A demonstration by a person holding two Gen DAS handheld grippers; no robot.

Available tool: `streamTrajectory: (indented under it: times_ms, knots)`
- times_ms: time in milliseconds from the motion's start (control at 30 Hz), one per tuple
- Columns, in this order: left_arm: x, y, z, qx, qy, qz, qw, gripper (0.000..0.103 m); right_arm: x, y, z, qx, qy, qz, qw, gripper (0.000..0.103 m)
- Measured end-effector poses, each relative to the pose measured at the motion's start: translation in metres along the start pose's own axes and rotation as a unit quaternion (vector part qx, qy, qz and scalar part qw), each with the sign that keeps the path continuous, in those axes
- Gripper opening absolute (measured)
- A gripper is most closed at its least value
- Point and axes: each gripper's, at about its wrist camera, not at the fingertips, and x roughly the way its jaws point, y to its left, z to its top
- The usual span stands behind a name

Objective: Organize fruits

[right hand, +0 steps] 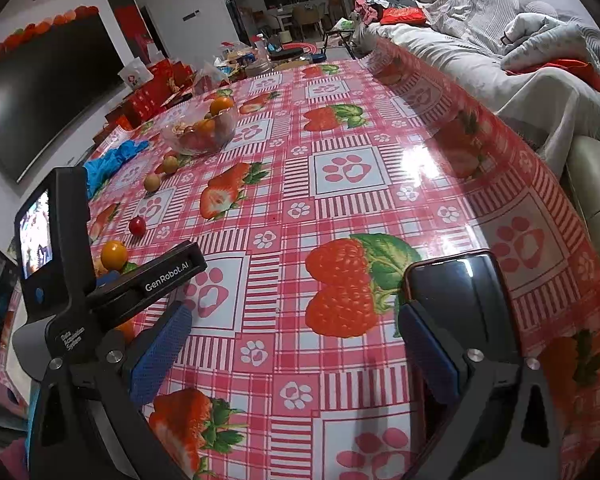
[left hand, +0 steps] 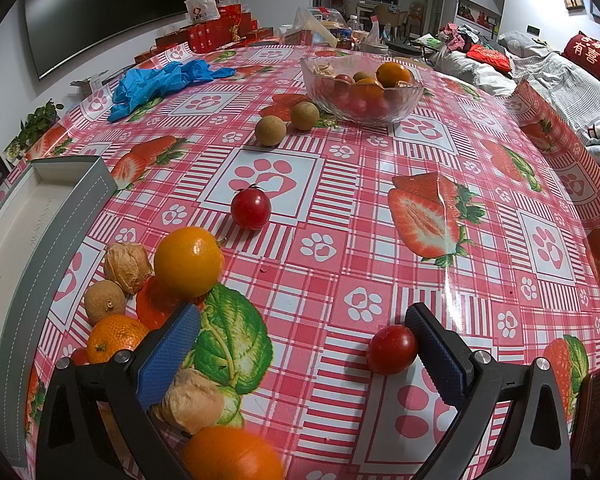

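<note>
A living room at night, with a dark TV on the wall and a sofa piled with bedding. In front stands a table (left hand: 340, 240) covered in a glossy pink checked cloth printed with strawberries and paw marks.

Left wrist view: the left tool (left hand: 302, 326) sits low over the table with its blue-padded fingers spread wide, holding nothing. A red tomato (left hand: 392, 349) lies just inside the right finger, touching or nearly touching its pad. Around the left finger lies a cluster of fruit: a yellow orange (left hand: 188, 262), a papery husk fruit (left hand: 127, 266), a longan (left hand: 105, 302), a mandarin (left hand: 116, 338), a second husk fruit (left hand: 192, 402) below the finger, and a large orange (left hand: 232, 456) at the bottom edge. A grey-rimmed tray (left hand: 40, 264) lies at the far left. Another tomato (left hand: 251, 208) sits alone mid-table. Farther off, two longans (left hand: 288, 122) lie beside a glass bowl (left hand: 362, 90) that holds oranges and tomatoes. Blue gloves (left hand: 160, 82) lie crumpled to the bowl's left.

Right wrist view: the right tool (right hand: 296, 324) also has its fingers spread wide and holds nothing, above bare cloth. A dark phone (right hand: 460, 300) lies by its right finger. The left tool, with a small lit screen (right hand: 36, 236), stands at the left. The bowl (right hand: 200, 128) and scattered fruit lie well beyond.
</note>
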Motion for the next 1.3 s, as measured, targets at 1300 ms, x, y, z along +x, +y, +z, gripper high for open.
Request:
streamTrajectory:
  times_ms: [1300]
  knots:
    - [-0.046,0.107,-0.062,0.040,-0.001,-0.005,0.9992,0.102,0.042,0.081,-0.039,-0.155,0.086,0.010,0.984,0.103]
